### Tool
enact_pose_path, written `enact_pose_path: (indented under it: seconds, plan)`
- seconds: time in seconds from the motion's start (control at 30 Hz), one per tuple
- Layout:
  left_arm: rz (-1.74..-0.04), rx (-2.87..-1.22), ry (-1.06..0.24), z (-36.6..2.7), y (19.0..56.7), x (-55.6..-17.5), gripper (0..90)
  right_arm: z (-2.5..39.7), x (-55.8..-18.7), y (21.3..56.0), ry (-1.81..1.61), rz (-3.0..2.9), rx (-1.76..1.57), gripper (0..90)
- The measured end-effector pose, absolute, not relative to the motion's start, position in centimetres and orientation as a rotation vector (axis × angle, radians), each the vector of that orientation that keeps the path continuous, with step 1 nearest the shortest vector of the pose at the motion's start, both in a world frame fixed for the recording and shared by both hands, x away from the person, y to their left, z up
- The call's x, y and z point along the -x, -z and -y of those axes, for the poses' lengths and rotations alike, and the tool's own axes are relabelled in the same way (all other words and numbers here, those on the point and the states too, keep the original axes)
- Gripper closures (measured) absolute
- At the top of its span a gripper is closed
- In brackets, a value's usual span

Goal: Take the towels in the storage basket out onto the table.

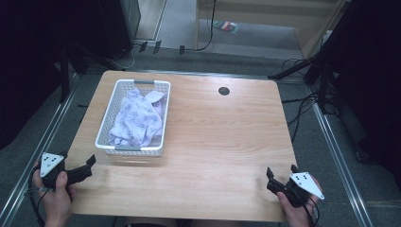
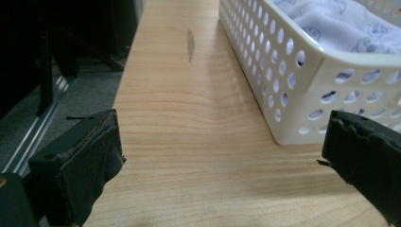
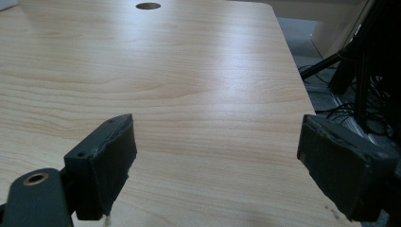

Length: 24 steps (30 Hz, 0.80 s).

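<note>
on table (image 1: 213, 142): one basket (image 1: 106, 146) (one cloth (image 1: 139, 118) inside), left gripper (image 1: 87, 166) and right gripper (image 1: 281, 173) both agape, empty.

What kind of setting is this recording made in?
Probably a lab or recording workspace, not a home: a light wooden table with a cable hole stands on grey carpet, with dark stands and loose black cables around it. A white perforated plastic basket holds pale printed cloth.

The wooden bench (image 1: 217, 142) has a round dark hole (image 1: 224, 91) near its far edge. Black cables (image 1: 298, 113) trail over grey floor (image 1: 236, 56) beyond.
</note>
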<state>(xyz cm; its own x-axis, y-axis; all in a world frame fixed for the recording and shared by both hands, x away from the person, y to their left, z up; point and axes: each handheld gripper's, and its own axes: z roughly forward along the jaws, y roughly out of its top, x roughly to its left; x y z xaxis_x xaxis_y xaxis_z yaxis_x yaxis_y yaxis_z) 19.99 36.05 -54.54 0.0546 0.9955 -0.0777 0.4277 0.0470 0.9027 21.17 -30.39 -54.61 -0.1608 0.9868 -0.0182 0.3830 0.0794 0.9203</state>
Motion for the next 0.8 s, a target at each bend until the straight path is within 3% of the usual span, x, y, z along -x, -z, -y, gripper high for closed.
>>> enact_pose_path:
  seconds: [0.27,0.8]
  plan:
    - [-1.439,-1.43,-0.755,-35.4,50.9,-19.7,0.0,30.4,-21.2,54.6,-1.07,-1.646,-1.382,12.6]
    - [-1.456,-1.767,-0.669,-31.1,46.2,-24.9,0.0,30.3,-21.2,54.6,-1.066,-1.646,-1.378,12.6]
